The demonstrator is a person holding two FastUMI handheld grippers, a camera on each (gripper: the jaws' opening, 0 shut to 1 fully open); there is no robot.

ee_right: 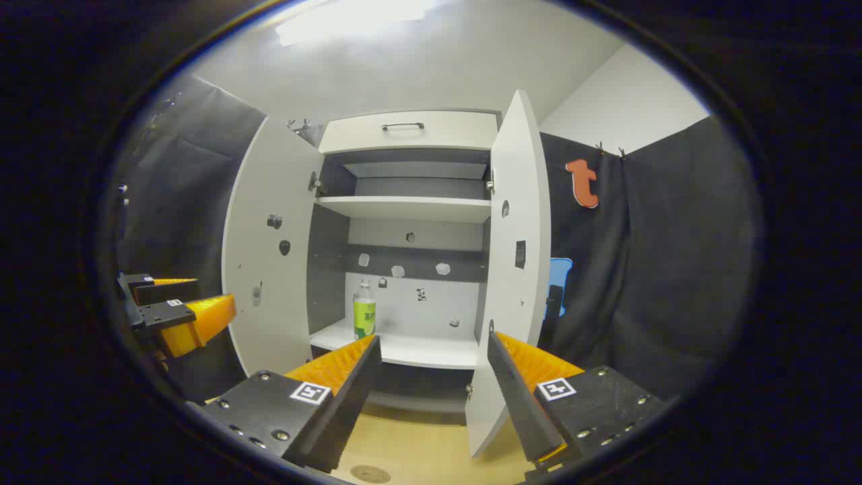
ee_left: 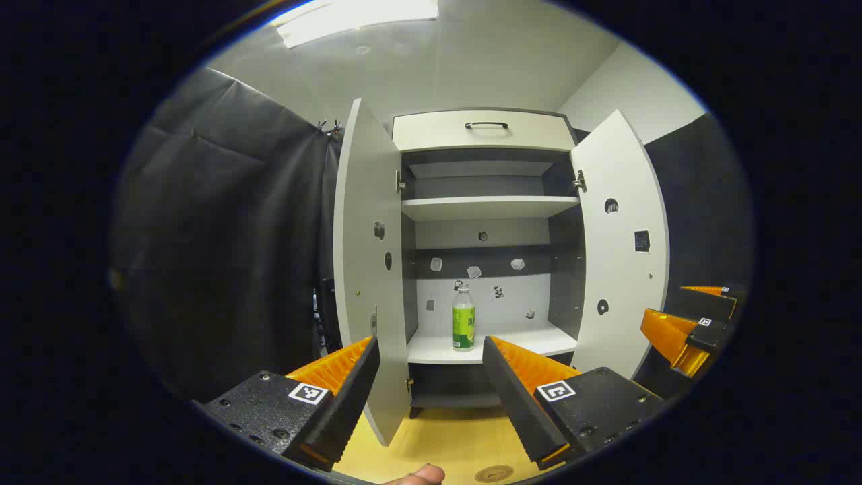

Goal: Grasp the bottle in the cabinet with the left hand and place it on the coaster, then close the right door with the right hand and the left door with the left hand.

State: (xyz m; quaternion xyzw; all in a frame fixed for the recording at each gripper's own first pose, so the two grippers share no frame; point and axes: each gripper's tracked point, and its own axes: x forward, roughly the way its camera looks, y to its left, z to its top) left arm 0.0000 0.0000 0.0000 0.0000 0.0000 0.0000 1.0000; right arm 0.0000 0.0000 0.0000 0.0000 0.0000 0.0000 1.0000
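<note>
Your left gripper [ee_left: 429, 350] has its fingers spread wide, nothing between them, held off the front of the cabinet [ee_left: 483, 131] and lined up w/ the bottle [ee_left: 462, 316]. Your right gripper [ee_right: 434, 350] is just as wide apart and empty, facing the same opening from further to the right. Each one also shows at the edge of the other's view: the right at the right edge of the left gripper view [ee_left: 693, 320], the left at the left edge of the right gripper view [ee_right: 178, 310].

Cabinet: both doors stand open, left door [ee_left: 367, 269] and right door [ee_left: 616, 249] swung out toward you. Up top, a drawer front w/ a dark handle [ee_left: 486, 124]. Upper shelf [ee_left: 488, 207] is bare. Lower shelf [ee_left: 491, 343] holds the bottle, upright, near the shelf's front edge, left of centre, apart from the walls.

Bottle: clear plastic, white cap, green label round the lower body; label text too small to read.

Small stickers dot the back panel and the insides of both doors, too small to make out. The round coaster [ee_left: 493, 474] lies flat on the wooden floor in front of the cabinet, at the view's bottom edge.
</note>
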